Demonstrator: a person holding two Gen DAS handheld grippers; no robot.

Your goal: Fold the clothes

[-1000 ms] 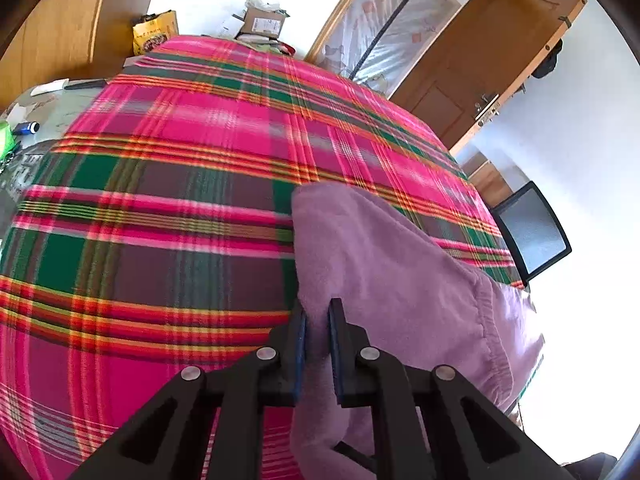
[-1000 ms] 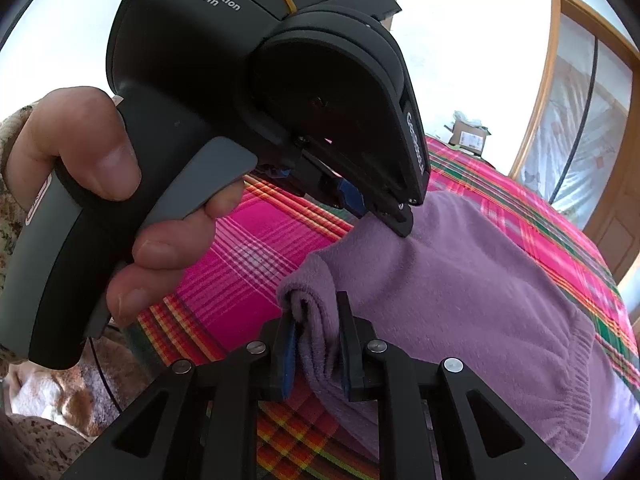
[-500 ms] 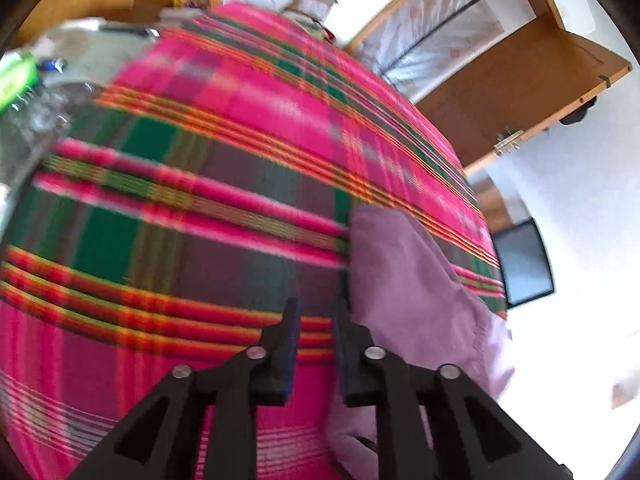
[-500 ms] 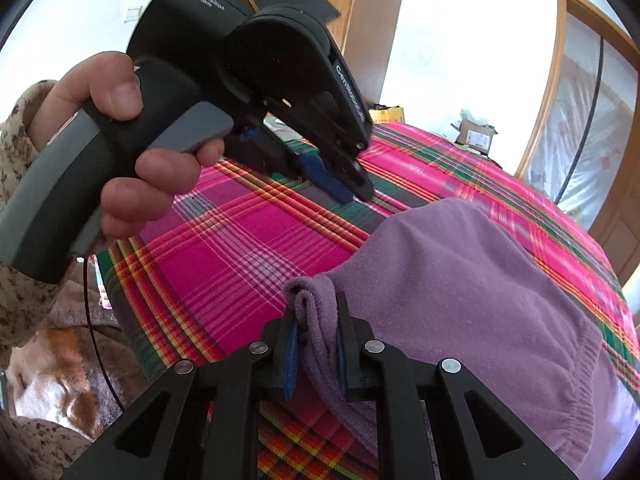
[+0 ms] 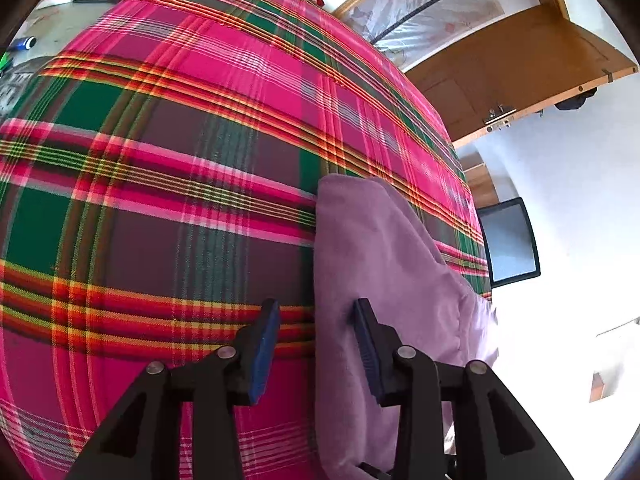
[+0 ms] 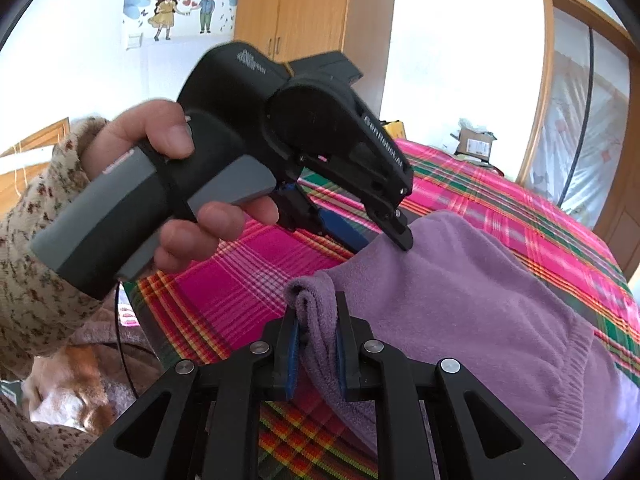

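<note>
A purple fleece garment (image 5: 380, 260) lies on the plaid bedspread (image 5: 180, 160), its straight left edge running up between my left gripper's fingers. My left gripper (image 5: 316, 320) is open, with one blue pad (image 5: 264, 340) over the blanket and the other over the fleece. In the right wrist view my right gripper (image 6: 316, 332) is shut on a bunched, doubled corner of the purple garment (image 6: 480, 300). There the left gripper (image 6: 376, 236), held by a hand (image 6: 180, 184), hovers open at the garment's far edge, one black fingertip (image 6: 404, 240) touching the fleece.
The plaid bedspread (image 6: 248, 280) covers the whole bed. A wooden door (image 5: 500, 80) and a dark screen (image 5: 510, 240) stand past the bed's right side. A cardboard box (image 6: 474, 144) sits at the far end, and a wardrobe (image 6: 312, 12) stands behind. A floral sleeve (image 6: 44, 208) is at left.
My left gripper has let go of the garment's edge and opened wide, dropping closer to the bed. The right gripper stays shut on the bunched corner.
</note>
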